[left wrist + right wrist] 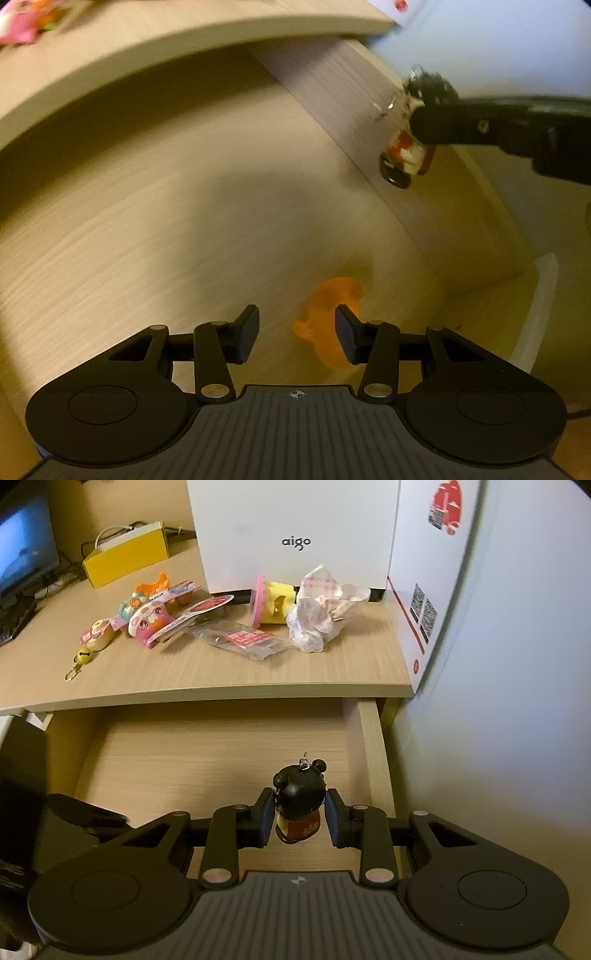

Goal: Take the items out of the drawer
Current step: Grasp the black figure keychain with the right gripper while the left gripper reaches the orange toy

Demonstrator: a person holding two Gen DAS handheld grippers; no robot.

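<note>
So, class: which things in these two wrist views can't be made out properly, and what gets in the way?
- Orange toy, left wrist view: motion blur, and the left gripper covers one edge, so its shape is unclear.
- Doll keychain, right wrist view: seen from above, its face is hidden.
- Drawer, right wrist view: its near part is hidden behind the right gripper.

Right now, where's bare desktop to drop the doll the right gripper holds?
Free: the desk's front strip, between the yellow keychain and the right corner, before the clear packet. Crowded: the toy cluster at left and the crumpled wrapper against the white box.
</note>
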